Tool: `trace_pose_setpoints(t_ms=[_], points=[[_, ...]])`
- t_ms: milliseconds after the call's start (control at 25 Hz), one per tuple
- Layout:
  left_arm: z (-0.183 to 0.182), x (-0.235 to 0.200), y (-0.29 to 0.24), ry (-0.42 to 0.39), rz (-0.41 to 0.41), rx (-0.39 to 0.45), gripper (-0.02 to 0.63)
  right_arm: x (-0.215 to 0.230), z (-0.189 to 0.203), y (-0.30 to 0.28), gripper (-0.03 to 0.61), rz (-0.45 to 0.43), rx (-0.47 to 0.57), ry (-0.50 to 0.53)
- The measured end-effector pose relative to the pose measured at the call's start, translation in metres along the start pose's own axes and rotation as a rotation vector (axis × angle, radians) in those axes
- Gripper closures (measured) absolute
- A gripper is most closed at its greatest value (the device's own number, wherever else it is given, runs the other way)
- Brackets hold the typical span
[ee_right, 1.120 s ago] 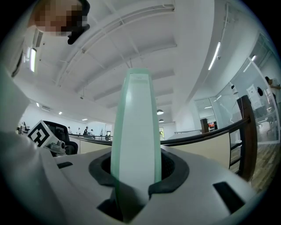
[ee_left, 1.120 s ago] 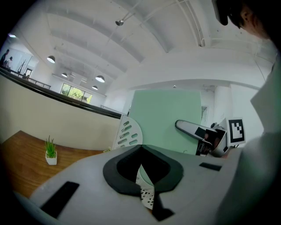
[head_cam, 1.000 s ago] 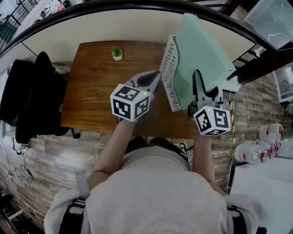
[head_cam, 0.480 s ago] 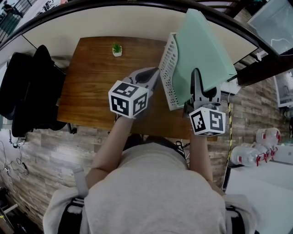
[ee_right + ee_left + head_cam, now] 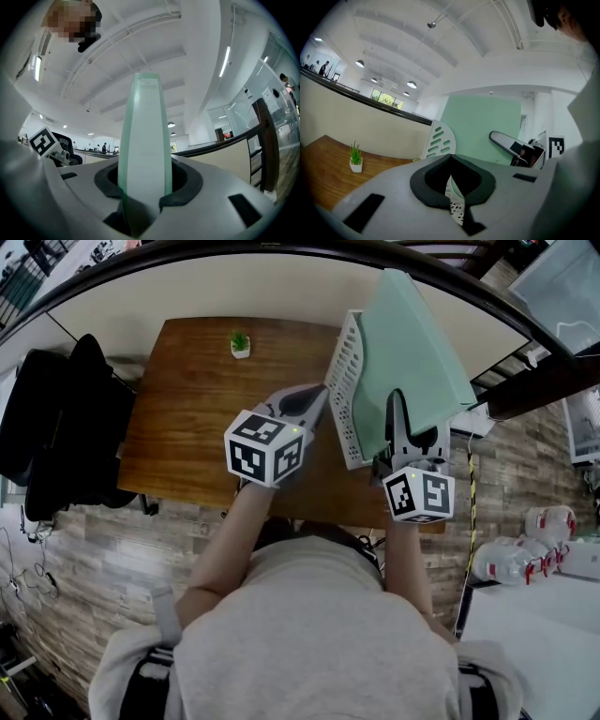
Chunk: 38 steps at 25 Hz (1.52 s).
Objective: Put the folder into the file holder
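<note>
A pale green folder (image 5: 412, 343) stands on edge, tilted, with its lower part inside the white perforated file holder (image 5: 345, 381) on the wooden table (image 5: 197, 418). My right gripper (image 5: 398, 407) is shut on the folder's near edge. Its jaws have just been opening a little, and the folder (image 5: 143, 140) still fills the gap between them. My left gripper (image 5: 322, 397) is shut on the holder's slotted side wall (image 5: 438, 140). A thin strip of that wall shows between its jaws. The left gripper view also shows the folder (image 5: 483, 126) behind the wall.
A small potted plant (image 5: 240, 345) stands near the table's far edge. A dark chair with a jacket (image 5: 66, 427) sits left of the table. Water bottles (image 5: 525, 554) lie on the floor at the right, beside a white surface (image 5: 534, 634).
My right gripper with the folder has edged slightly left toward the holder. The left gripper and the holder have stayed where they were.
</note>
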<state>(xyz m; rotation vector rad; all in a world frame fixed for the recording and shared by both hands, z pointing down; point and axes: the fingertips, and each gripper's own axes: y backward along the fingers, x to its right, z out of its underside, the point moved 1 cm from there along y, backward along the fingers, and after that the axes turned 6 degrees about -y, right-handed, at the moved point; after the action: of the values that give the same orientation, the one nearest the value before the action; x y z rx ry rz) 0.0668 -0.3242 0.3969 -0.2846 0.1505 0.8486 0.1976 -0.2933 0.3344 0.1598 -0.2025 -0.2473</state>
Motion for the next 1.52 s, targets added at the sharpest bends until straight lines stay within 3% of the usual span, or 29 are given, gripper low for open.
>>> trace_pose_setpoints(t_ms=[600,1520], points=[[0.007,0.004,-0.002,0.023,0.003,-0.013,0.600,0.007,0.023,0.004,0.393,0.004,-0.061,-0.015],[0.032,0.011,-0.001,0.082,0.042,-0.065,0.600,0.010,0.079,0.011,0.383,0.036,-0.285,-0.020]])
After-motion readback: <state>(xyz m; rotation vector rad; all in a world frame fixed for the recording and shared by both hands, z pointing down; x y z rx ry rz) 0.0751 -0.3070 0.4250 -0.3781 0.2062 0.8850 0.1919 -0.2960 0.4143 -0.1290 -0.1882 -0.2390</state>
